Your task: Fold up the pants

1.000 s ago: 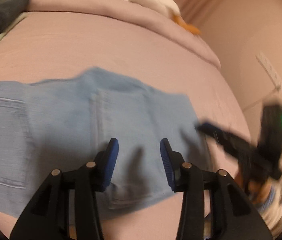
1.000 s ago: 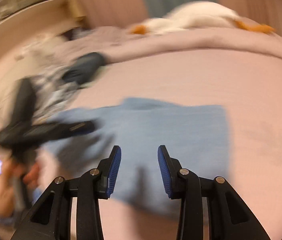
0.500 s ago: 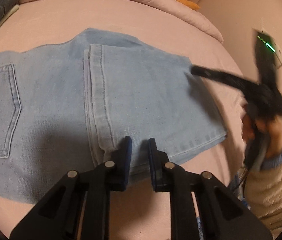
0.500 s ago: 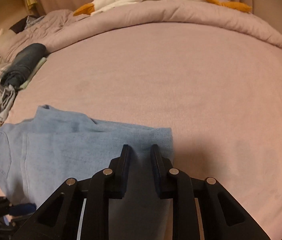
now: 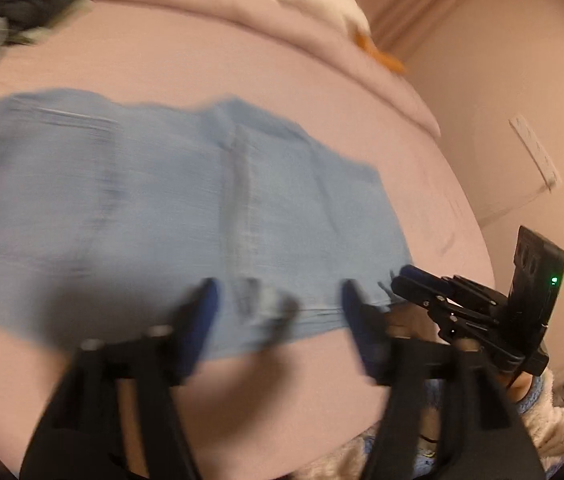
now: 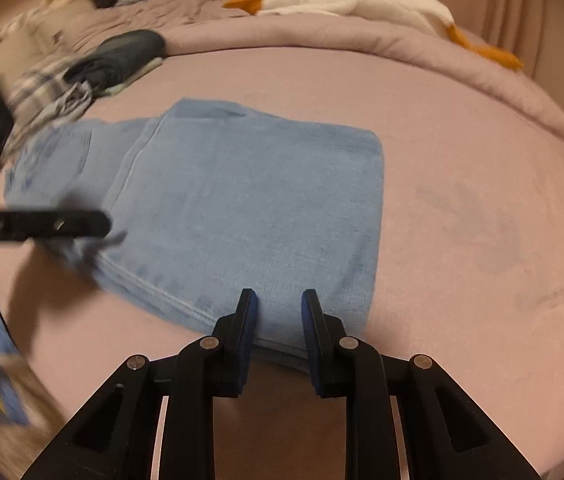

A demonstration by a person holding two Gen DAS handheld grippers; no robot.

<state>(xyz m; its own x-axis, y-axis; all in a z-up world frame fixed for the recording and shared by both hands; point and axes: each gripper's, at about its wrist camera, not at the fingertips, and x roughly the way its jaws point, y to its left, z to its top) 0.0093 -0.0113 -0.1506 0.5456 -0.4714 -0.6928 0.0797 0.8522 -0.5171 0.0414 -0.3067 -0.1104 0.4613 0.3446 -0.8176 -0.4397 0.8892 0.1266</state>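
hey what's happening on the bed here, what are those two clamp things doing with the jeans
A person is folding light blue jeans on a pink bed, holding a two-finger gripper in each hand. The jeans lie flat, already folded over on themselves. The left gripper is open over the near edge of the denim, though its view is blurred. The right gripper is also open, its fingers either side of the near edge without clamping it. A white plush goose and dark folded clothes sit further back on the bed.

Blurred, the left gripper [image 5: 278,312] stands wide open at the frame's bottom over the near edge of folded blue jeans [image 5: 154,208] spread across a pink bed [image 5: 242,64]; the right gripper [image 5: 410,276] shows at lower right.
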